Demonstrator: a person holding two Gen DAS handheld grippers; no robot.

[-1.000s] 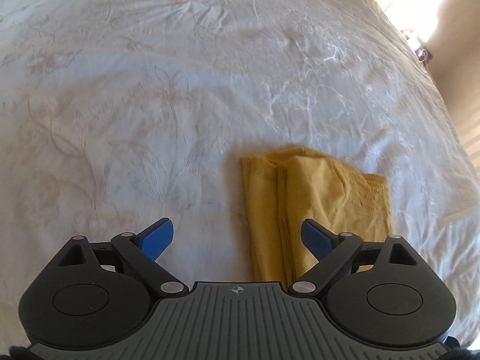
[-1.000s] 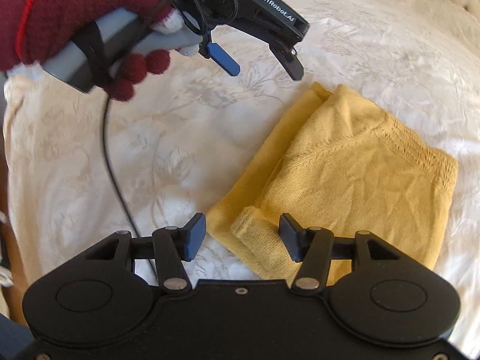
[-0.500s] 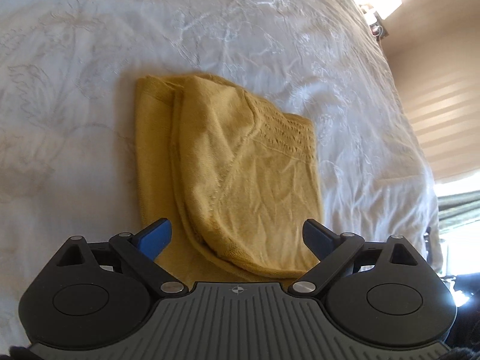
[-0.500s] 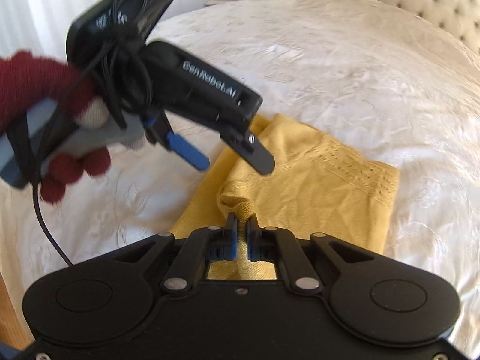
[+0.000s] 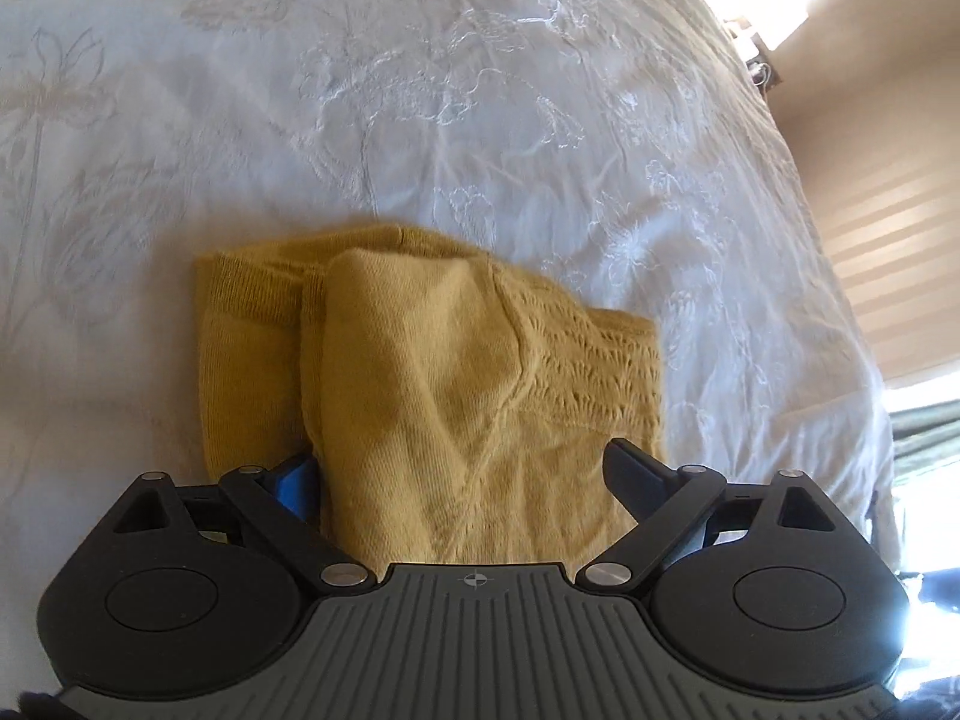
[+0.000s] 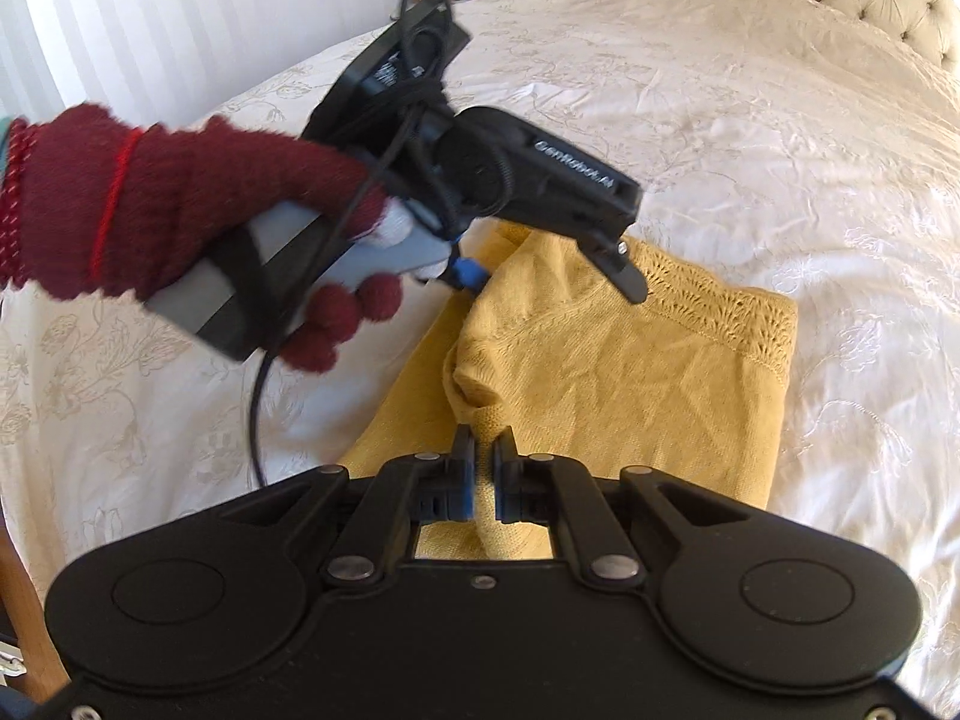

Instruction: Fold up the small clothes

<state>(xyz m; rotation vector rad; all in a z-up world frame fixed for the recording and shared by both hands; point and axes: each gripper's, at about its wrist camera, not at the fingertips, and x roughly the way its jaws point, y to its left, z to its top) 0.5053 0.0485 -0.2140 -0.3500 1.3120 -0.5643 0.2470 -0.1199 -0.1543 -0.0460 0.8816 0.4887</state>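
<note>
Right gripper (image 6: 485, 468) pinched tight on near corner of yellow knit top (image 6: 630, 372), lifting it off the white bedspread (image 6: 750, 138) for the next fold, while left gripper (image 5: 462, 474) sits wide open straddling the far edge, gripping nothing, likely lining up its own pinch.

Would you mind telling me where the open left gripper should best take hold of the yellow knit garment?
Probably the raised fold edge at the yellow knit garment's left side, approached from the near end. The left gripper is open and straddles that ridge, which stands up from the bedspread; the right gripper already pinches the other corner.
</note>
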